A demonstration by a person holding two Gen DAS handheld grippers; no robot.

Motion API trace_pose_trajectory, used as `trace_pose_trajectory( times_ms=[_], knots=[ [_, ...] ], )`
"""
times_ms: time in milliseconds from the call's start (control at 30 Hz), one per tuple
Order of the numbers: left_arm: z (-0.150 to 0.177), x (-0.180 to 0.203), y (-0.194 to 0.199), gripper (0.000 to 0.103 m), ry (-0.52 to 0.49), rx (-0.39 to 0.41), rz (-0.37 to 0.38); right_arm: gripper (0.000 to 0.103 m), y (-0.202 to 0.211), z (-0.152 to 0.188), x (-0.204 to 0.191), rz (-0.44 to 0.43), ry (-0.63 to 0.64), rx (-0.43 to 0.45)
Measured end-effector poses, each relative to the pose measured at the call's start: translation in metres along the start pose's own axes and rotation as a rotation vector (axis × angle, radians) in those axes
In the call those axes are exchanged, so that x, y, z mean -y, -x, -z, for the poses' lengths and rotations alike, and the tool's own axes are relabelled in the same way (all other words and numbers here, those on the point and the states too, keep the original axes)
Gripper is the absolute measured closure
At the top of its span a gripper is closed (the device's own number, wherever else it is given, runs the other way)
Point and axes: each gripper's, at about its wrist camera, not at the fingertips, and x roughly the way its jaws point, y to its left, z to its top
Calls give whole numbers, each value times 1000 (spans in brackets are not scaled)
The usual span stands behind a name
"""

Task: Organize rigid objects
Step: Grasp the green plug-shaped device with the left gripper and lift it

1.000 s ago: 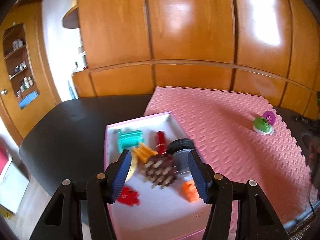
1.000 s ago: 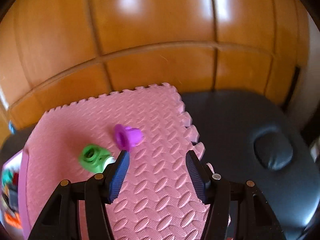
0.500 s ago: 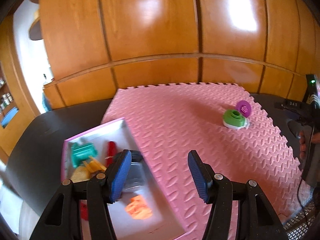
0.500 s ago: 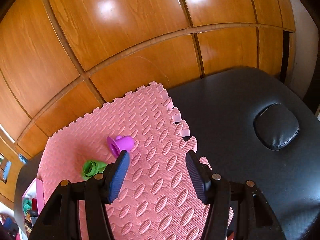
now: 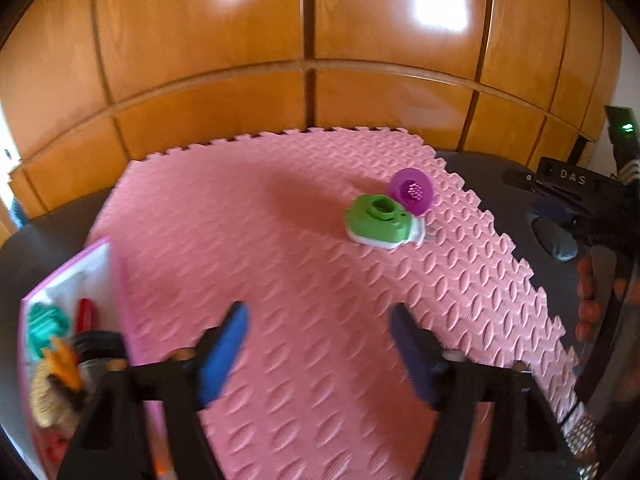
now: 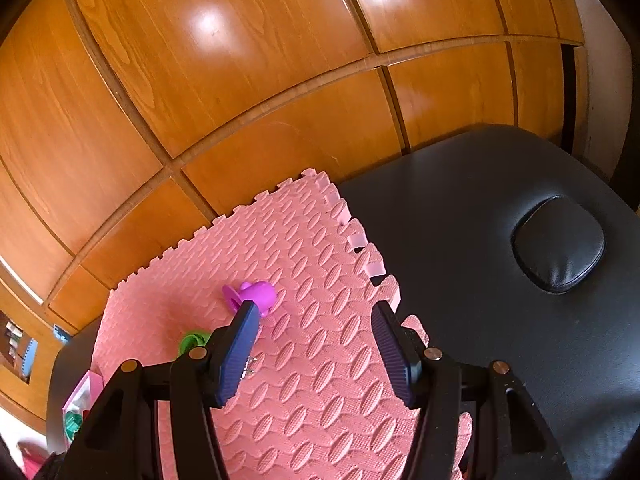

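Note:
A green and white toy (image 5: 378, 222) lies on the pink foam mat (image 5: 280, 260), touching a purple funnel-shaped piece (image 5: 412, 190). My left gripper (image 5: 318, 320) hovers over the mat well short of them, its jaws opening with nothing between them. At the left edge a pink-rimmed white box (image 5: 106, 280) holds several small toys. In the right wrist view the purple piece (image 6: 260, 296) sits just beyond my left fingertip, and the green toy (image 6: 192, 340) is partly hidden behind that finger. My right gripper (image 6: 314, 320) is open and empty above the mat.
The mat lies on a black padded table (image 6: 480, 240) with a round cushion insert (image 6: 560, 252). Wooden panelling (image 5: 320, 40) backs the table. A hand holding the other gripper's handle (image 5: 592, 280) shows at the right edge of the left wrist view.
My left gripper swung right, away from the box and toward the green and purple toys, and its jaws widened. My right gripper rolled while staying over the same part of the mat.

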Motion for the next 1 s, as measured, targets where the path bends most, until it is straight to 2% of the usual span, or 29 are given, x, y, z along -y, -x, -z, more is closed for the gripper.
trace_pose_trajectory(
  times_ms=[133, 433, 600, 667, 767, 833, 900, 1000],
  knots=[
    [-14, 14, -24, 9, -14, -18, 34, 44, -1, -1, -1, -15, -4, -4],
    [-46, 49, -80, 8, -99, -37, 100, 44, -4, -2, 2, -37, -34, -28],
    [-59, 55, -102, 4, -105, -41, 98, 44, -9, -1, 2, -56, -45, -57],
    [-62, 56, -114, 4, -119, -54, 77, 44, -10, -1, 2, -63, -48, -65],
    [-65, 51, -129, 4, -103, -84, 82, 44, -11, -1, 2, -66, -50, -70],
    [-66, 47, -137, 8, -80, -93, 115, 44, -12, -1, 3, -65, -54, -74],
    [-65, 46, -141, 20, -59, -103, 185, 44, -13, -1, 3, -61, -56, -79],
    [-60, 47, -137, 21, -67, -86, 186, 44, -14, -1, 4, -53, -55, -78]
  ],
)
